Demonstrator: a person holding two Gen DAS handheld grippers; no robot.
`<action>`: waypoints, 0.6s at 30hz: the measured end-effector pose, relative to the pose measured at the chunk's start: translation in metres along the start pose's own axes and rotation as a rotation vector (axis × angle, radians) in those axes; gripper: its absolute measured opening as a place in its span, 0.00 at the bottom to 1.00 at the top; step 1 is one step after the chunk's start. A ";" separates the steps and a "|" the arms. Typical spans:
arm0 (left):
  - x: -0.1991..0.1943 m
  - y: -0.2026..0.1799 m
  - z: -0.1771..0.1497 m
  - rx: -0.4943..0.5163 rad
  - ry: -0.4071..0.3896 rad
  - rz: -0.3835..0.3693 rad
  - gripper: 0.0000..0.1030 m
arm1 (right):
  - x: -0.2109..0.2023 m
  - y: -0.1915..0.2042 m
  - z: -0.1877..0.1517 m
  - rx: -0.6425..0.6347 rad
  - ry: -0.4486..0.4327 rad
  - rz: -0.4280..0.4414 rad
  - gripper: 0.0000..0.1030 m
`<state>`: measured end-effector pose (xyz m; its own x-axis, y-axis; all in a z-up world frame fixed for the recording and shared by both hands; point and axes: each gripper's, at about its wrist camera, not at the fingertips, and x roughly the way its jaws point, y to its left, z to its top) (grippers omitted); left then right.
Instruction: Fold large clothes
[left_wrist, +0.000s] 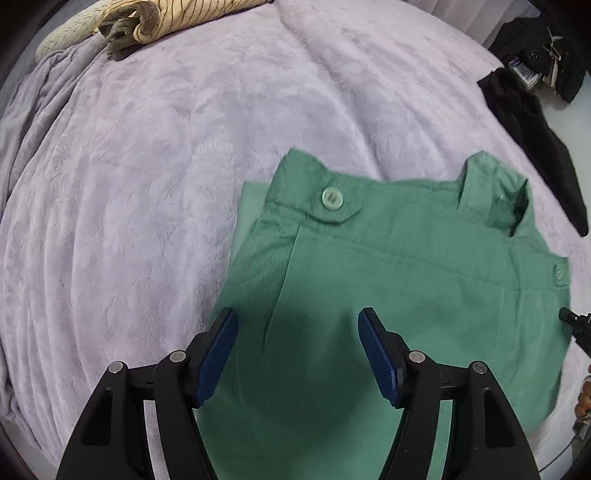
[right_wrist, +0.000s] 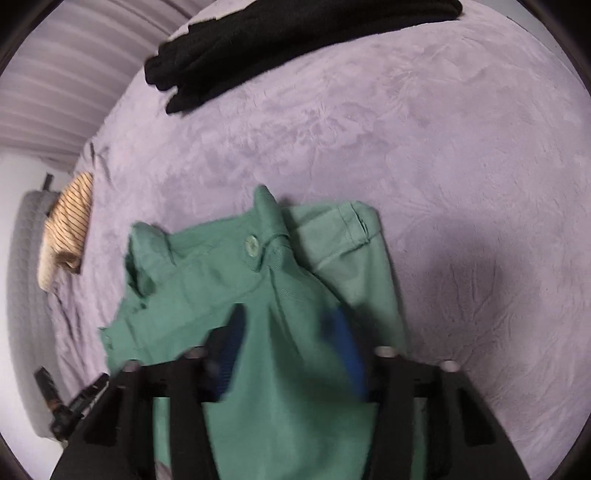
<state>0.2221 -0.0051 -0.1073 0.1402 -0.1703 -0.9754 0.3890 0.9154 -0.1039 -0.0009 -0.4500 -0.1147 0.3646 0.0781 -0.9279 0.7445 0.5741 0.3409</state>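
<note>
Green trousers (left_wrist: 388, 280) lie on the bed, spread over the lilac plush blanket (left_wrist: 147, 184), waistband end away from the left camera, with a pale green button (left_wrist: 331, 195) on the waistband tab in plain sight and a smaller button (left_wrist: 558, 274) on the right edge. The left hand-held gripper (left_wrist: 298, 354) hangs over the garment with its two blue pads (left_wrist: 218, 354) spread wide apart, nothing between them, the cloth lying flat underneath. Over on the right wrist view, the picture is blurred, but the right hand-held gripper (right_wrist: 291, 350) sits low on the green trousers (right_wrist: 229, 280), and the fabric bunches up between its blue pads (right_wrist: 347, 350); the cloth rises in a ridge through the gap and covers part of the fingers, so it looks clamped on the trousers, though the blur keeps the exact gap from view. The waistband there is rumpled, one corner flipped up beside the button (right_wrist: 252, 245), and a paler green layer (right_wrist: 351, 258) lies out to the right. At the far edge of the bed a black garment (right_wrist: 280, 40) lies in a heap, well apart from the trousers; in the left view it shows as a dark strip (left_wrist: 535, 147) at the right. A yellow striped cloth (left_wrist: 159, 18) sits crumpled at the top left of the blanket, also well clear.
</note>
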 end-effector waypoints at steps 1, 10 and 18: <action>0.011 0.000 -0.005 0.006 0.022 0.024 0.67 | 0.009 -0.003 -0.004 -0.008 0.015 -0.049 0.10; -0.004 0.016 -0.009 0.014 0.001 0.074 0.67 | -0.004 -0.041 -0.017 0.060 -0.059 -0.081 0.15; -0.047 0.035 -0.067 0.010 -0.018 0.037 0.67 | -0.056 -0.009 -0.079 -0.098 -0.061 0.052 0.15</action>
<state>0.1681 0.0589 -0.0785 0.1711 -0.1428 -0.9749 0.3926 0.9174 -0.0655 -0.0720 -0.3956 -0.0780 0.4367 0.0614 -0.8975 0.6667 0.6477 0.3687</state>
